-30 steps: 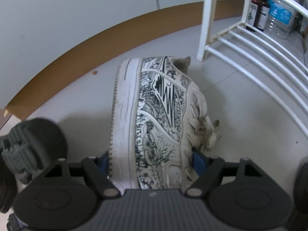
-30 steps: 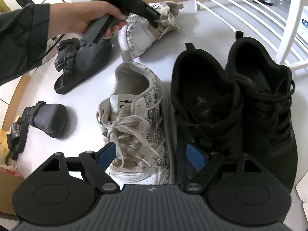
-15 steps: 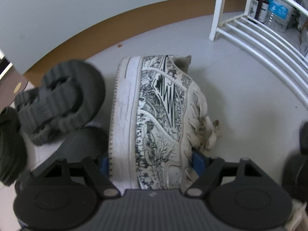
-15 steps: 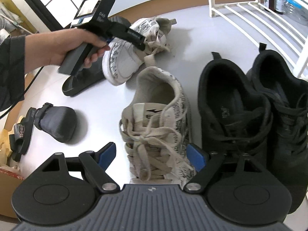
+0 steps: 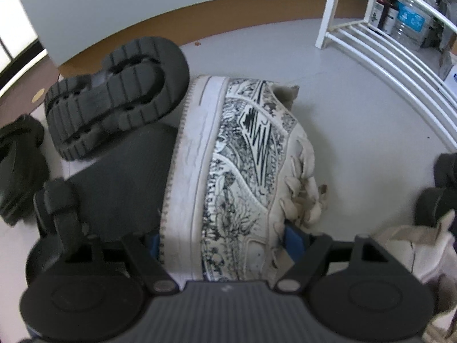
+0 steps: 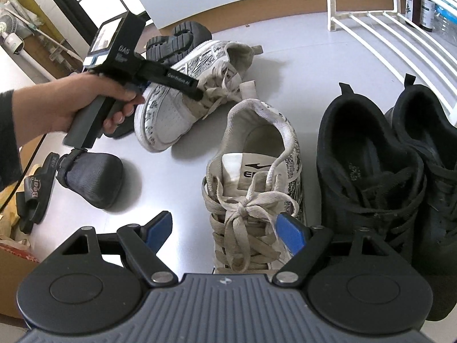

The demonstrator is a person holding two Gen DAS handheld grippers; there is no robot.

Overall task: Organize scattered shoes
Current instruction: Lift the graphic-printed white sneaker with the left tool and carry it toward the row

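While its blue pads press on the sole at one side and the laced top at the other, the left gripper [image 5: 222, 240] clamps a white sneaker with black line drawings [image 5: 237, 165], held tipped on its side with the toe toward the camera and the heel pointing away. In the right wrist view the same shoe [image 6: 182, 91] hangs in that gripper [image 6: 171, 85], which a hand [image 6: 94, 103] grasps by its handle, above the pale grey floor [image 6: 285, 45]. Just behind and to the left of the held shoe lies a dark sandal turned sole-up [image 5: 114, 97], its ridged tread showing, and another dark strapped sandal [image 5: 111, 183] lies below it. The right gripper [image 6: 225, 228] stands with its jaws spread wide and nothing pinched; its right pad is at the laces of the matching printed sneaker [image 6: 254, 188], which sits upright on the floor, and its left pad hangs over bare floor. Just right of that sneaker stand two black lace-up shoes [image 6: 368, 171] side by side, heels pointing away. To the left lie a dark slip-on piece [image 6: 91, 177] and a black slide sandal [image 6: 34, 191]. A white slatted shoe rack [image 6: 400, 37] stands at the far right, with bottles [image 6: 420, 3] behind it.
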